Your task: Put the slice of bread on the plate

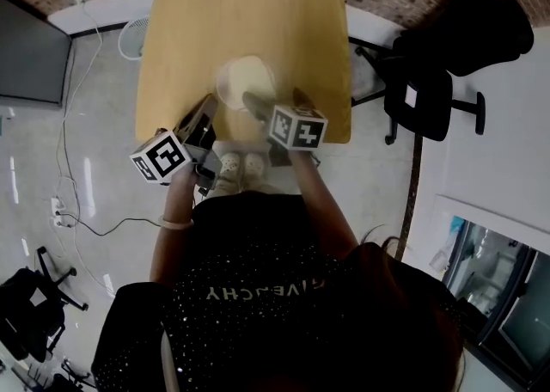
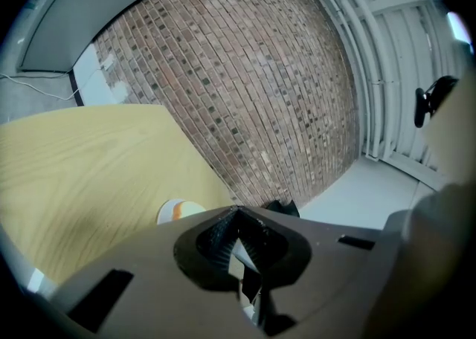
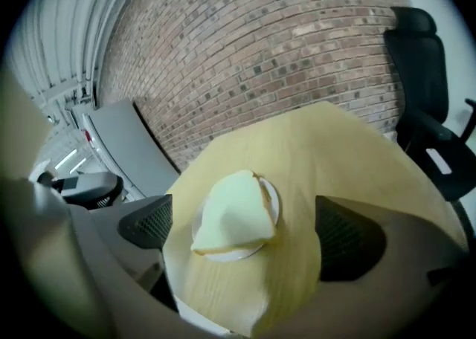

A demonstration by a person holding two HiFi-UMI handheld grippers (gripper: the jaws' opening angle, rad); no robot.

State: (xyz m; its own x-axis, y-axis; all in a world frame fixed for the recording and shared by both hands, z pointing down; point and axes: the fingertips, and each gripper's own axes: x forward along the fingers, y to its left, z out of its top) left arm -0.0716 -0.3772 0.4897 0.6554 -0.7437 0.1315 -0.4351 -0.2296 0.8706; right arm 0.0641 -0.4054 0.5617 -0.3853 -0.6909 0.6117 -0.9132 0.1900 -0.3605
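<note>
The jaws of the right gripper (image 3: 245, 230) were seen spread wide and released, their dark mesh pads parted to either side with nothing pressed between them. Framed in the gap, but touched by neither pad, a pale, roughly triangular slice of bread (image 3: 234, 215) was laid on a small round white plate (image 3: 223, 254), which it covered almost fully and overhung at its near edge. The plate was set on a light yellow wooden table (image 3: 335, 152), near the side where the person stood, so the task was judged done or very nearly so. The jaws of the left gripper (image 2: 236, 212) were clenched together at their tips, with nothing caught between them; that gripper was held beside the table, just to the left of the plate. Beyond the table, a red-brown brick wall (image 3: 260, 47) and a black office chair (image 3: 420, 70) were shown. The bread was judged to be light, soft and easily dented or torn, with little slip on the pads. Should it need shifting, it would best be taken by its firmer crust edge, squeezed only lightly, and supported so that it could not fold or sag.
</note>
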